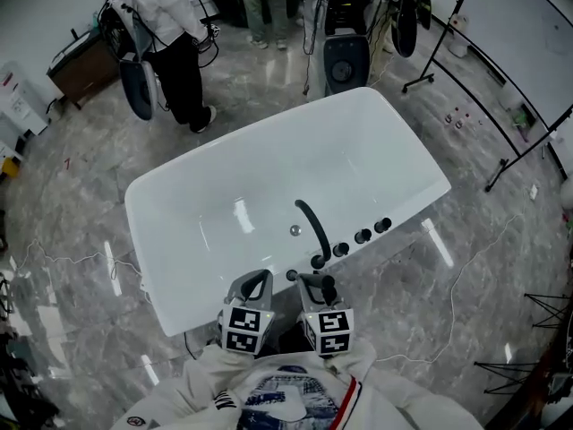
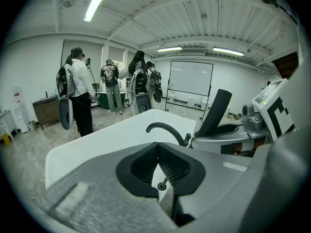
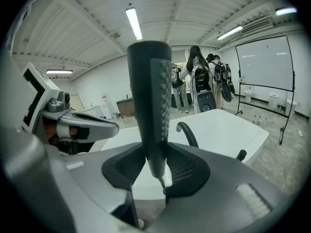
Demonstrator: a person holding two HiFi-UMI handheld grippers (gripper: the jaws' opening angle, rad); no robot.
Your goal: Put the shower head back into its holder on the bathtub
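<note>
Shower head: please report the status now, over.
Right gripper shut on shower head, held upright. Left gripper shut, empty. Holder on bathtub rim not yet filled; faucet close beside it.

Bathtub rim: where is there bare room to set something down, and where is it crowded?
Bare: the far rim of the bathtub, and its near rim left of the left tongs. Crowded: near rim from spout to three knobs, where the right tongs hold the shower head.

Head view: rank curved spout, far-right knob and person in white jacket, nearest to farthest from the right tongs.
1. Curved spout, directly ahead.
2. Far-right knob, ahead and right.
3. Person in white jacket, far upper left.
</note>
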